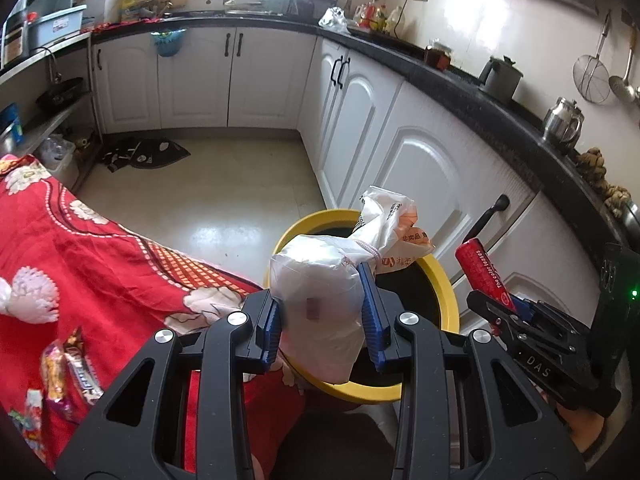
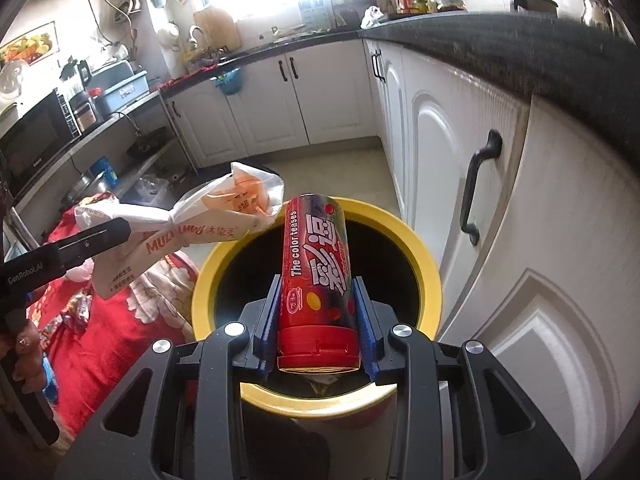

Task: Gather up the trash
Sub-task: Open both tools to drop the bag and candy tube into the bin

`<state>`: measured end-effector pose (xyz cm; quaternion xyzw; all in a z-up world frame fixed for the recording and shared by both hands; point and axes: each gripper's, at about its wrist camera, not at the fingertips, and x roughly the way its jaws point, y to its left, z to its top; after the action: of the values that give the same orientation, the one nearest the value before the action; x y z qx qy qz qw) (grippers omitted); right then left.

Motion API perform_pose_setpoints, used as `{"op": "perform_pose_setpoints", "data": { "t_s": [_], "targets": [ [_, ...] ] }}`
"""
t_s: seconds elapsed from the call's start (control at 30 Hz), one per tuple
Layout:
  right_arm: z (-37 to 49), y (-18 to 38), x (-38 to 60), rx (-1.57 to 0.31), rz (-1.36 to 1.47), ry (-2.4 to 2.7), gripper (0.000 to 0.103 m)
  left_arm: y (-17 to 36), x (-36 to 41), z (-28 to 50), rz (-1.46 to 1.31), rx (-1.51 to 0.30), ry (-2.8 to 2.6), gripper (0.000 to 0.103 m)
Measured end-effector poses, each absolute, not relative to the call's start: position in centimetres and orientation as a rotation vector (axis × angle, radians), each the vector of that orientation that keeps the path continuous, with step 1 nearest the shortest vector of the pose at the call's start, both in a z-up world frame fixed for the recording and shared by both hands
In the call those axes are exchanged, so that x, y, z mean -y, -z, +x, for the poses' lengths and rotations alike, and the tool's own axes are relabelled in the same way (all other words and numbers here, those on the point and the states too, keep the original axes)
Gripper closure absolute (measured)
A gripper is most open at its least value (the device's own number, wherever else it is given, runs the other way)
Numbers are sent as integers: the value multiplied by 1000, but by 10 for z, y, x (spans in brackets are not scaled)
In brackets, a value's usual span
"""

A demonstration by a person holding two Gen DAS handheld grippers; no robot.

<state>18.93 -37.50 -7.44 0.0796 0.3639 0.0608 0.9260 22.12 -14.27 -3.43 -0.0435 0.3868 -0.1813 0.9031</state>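
Observation:
My left gripper is shut on a tied white plastic bag, whose printed top sticks out over the yellow-rimmed trash bin. In the right wrist view the same white bag hangs from the left gripper's black finger at the left, beside the bin. My right gripper is shut on a red candy tube with a red cap, held over the dark mouth of the bin. From the left wrist view the red tube and the right gripper show at the right, beside the bin.
A table with a red flowered cloth stands left of the bin, with snack wrappers on it. White cabinets under a black counter run along the right, a door handle close by. A dark mat lies on the floor.

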Motion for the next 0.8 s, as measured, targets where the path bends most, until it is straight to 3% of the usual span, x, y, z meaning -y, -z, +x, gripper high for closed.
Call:
{"op": "perform_pose_setpoints", "data": {
  "t_s": [0.53, 0.6, 0.67, 0.8],
  "targets": [
    [204, 103, 372, -810, 169, -121, 70, 69, 167, 238, -59, -882, 383, 74],
    [205, 106, 371, -820, 178, -120, 66, 72, 166, 240, -69, -893, 388, 69],
    [206, 108, 370, -820, 174, -108, 58, 73, 165, 241, -75, -895, 384, 52],
    [206, 107, 369, -815, 172, -99, 53, 71, 159, 240, -87, -890, 369, 43]
  ]
}}
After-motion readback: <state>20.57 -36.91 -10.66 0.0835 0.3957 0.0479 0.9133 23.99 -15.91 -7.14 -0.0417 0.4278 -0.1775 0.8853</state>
